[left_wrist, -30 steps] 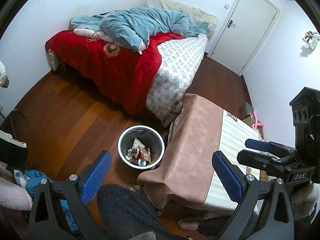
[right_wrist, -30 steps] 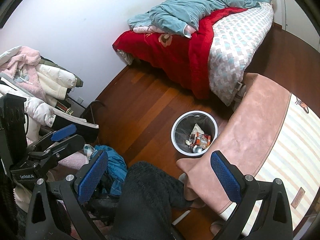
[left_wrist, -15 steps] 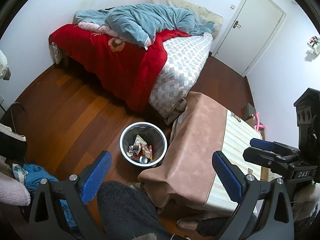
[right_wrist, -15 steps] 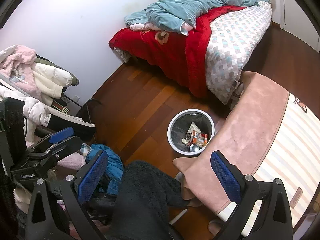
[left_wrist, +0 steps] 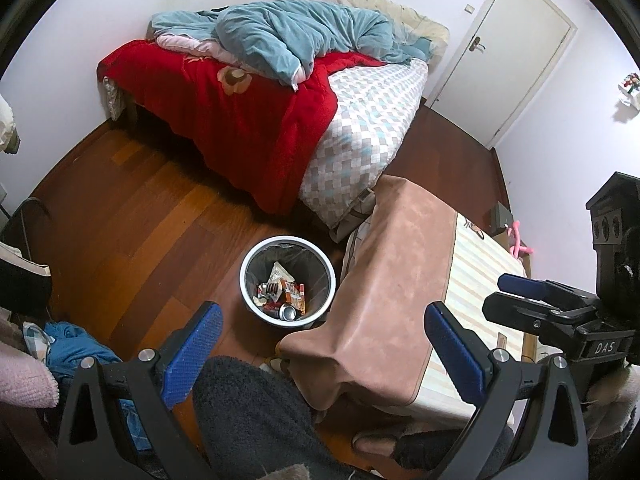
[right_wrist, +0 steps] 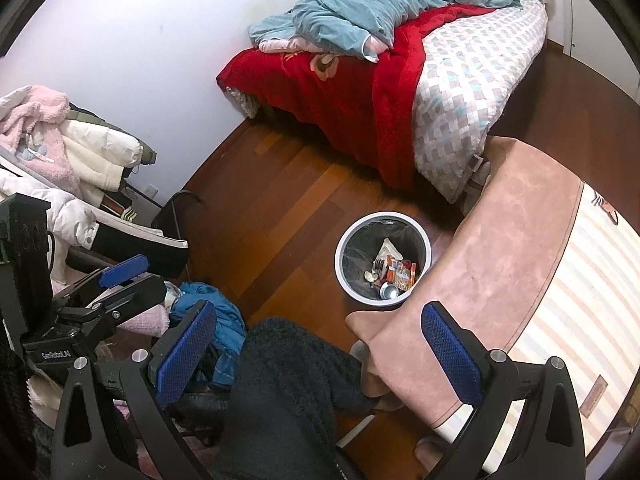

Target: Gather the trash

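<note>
A white round trash bin (left_wrist: 249, 264) with a dark liner stands on the wooden floor beside the table; it also shows in the right wrist view (right_wrist: 344, 240). Inside lie wrappers (left_wrist: 294, 292) and a can (left_wrist: 288, 312). My left gripper (left_wrist: 322, 344) is open and empty, held high above the floor. My right gripper (right_wrist: 318, 344) is open and empty too, at about the same height. Each gripper shows in the other's view: the right one (left_wrist: 536, 300) at the right edge, the left one (right_wrist: 116, 284) at the left edge.
A table (left_wrist: 404, 280) with a pink cloth and a striped cover stands right of the bin. A bed (left_wrist: 280, 92) with red and blue bedding fills the back. Clothes (right_wrist: 60, 160) pile at the left. A closed white door (left_wrist: 512, 52) is at the back right.
Both views have drifted a little, so the bin and bed sit slightly lower and further right in the left wrist view. Both grippers stay open and empty.
</note>
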### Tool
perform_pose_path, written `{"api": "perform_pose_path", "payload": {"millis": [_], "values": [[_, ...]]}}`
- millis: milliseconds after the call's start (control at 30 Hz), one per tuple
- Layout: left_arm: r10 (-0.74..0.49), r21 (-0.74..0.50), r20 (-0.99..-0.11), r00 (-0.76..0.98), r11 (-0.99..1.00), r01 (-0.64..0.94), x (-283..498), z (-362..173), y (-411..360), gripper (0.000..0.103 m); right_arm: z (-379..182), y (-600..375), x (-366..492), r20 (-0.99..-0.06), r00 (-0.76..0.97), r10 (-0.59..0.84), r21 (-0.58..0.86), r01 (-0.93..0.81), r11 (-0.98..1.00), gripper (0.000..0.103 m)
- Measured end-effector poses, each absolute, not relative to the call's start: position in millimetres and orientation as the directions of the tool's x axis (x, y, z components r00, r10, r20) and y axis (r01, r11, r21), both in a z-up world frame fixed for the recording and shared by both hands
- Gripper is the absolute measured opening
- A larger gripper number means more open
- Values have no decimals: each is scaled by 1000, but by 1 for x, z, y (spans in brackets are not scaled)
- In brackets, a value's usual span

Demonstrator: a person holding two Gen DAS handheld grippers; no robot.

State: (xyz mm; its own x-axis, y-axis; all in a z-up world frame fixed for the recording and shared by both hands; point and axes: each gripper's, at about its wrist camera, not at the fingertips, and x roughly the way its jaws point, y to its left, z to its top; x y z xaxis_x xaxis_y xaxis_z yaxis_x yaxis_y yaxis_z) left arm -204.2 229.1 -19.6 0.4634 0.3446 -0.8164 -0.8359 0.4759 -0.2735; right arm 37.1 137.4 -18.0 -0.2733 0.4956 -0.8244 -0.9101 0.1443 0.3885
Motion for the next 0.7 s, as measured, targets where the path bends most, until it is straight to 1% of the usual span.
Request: {"api": "perform_pose_path", "payload": {"millis": [700], "values": [[340,-273,-815,469,489,-828,-198,-18,228,103,-22,138,40,-826,-276,492,390,-910,144,103]]}}
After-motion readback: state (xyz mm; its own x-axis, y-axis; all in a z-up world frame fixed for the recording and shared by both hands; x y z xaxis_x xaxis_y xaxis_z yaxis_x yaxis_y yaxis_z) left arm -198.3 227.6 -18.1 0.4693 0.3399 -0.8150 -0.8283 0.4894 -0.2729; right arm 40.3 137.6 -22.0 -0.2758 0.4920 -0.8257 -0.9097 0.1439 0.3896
